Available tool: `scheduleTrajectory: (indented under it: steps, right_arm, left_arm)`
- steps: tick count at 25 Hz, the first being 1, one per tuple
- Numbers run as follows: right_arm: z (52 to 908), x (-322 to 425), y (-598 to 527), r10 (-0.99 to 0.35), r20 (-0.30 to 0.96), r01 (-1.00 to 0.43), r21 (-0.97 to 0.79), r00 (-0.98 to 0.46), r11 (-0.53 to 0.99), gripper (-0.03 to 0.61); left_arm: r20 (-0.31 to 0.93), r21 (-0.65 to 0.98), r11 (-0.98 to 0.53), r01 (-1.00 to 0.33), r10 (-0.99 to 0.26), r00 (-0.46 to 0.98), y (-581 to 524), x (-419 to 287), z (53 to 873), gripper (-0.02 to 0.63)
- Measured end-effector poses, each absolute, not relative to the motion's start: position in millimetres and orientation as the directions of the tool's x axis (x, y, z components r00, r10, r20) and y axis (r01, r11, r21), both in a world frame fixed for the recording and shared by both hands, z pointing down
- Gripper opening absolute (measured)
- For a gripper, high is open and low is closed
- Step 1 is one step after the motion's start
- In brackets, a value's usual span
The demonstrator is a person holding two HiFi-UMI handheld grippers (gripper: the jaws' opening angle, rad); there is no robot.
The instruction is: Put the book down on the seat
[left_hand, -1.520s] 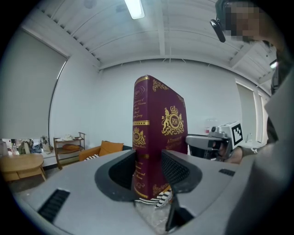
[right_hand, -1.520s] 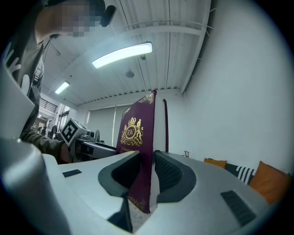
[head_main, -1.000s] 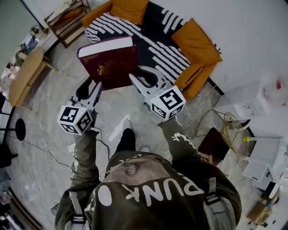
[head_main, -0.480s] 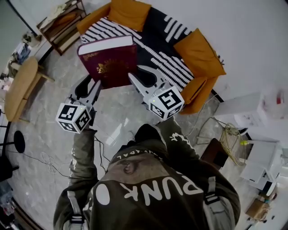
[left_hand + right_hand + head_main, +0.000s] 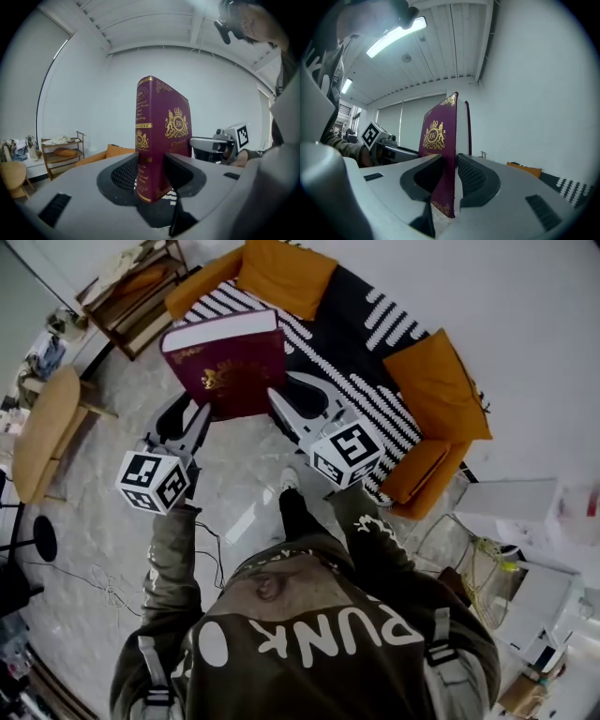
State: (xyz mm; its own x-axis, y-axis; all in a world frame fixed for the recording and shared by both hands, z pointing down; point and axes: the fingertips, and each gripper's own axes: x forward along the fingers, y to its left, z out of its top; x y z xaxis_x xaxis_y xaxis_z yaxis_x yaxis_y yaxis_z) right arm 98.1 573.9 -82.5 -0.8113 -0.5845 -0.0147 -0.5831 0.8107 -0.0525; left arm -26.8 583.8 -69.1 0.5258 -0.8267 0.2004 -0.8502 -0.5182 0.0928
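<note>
A thick maroon book (image 5: 228, 367) with gold print and white page edges is held in the air between both grippers, in front of the seat. The seat is an orange sofa (image 5: 431, 381) covered by a black-and-white striped throw (image 5: 352, 329). My left gripper (image 5: 200, 418) is shut on the book's near left corner, and my right gripper (image 5: 278, 407) is shut on its near right corner. In the left gripper view the book (image 5: 161, 136) stands upright between the pads of that gripper (image 5: 150, 174). The right gripper view shows the book (image 5: 440, 140) pinched at its cover edge by the gripper (image 5: 450, 177).
A wooden shelf unit (image 5: 131, 282) stands left of the sofa. A round wooden table (image 5: 42, 427) and a black stool (image 5: 42, 535) are at far left. Cables (image 5: 103, 582) lie on the marble floor. White boxes (image 5: 525, 512) and a wire basket (image 5: 473, 559) sit at right.
The person has stepped forward, and the sofa has slid right and closer in the head view. Both grippers keep the same hold on the book.
</note>
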Motion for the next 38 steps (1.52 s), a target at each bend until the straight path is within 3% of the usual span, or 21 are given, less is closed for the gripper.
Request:
scheduleTrajectory:
  steps: [14,23,29,38]
  right_arm:
    - [-68,98,357,-0.561,0.026,-0.561,-0.095,-0.828,0.823,0.109]
    - [-13,74,232,-0.583,0.099,-0.591,-0.139,-0.806,0.794,0.109]
    - [61,42,116,-0.61,0.175,-0.635,-0.186,-0.773,0.75,0.109]
    - [233,16,-22,-0.598,0.305,-0.667,-0.248,-0.742,0.702,0.109]
  left_arm:
    - [0.25,0.112,-0.488,-0.865,-0.829,0.5,372,-26,-57,0.167]
    - [0.298,0.16,-0.507,-0.847,-0.794,0.531,244,-50,-2,0.169]
    - [0.337,0.226,-0.521,-0.823,-0.751,0.568,126,-83,73,0.167]
    - [0.431,0.332,-0.494,-0.803,-0.678,0.595,-7,-106,257,0.167]
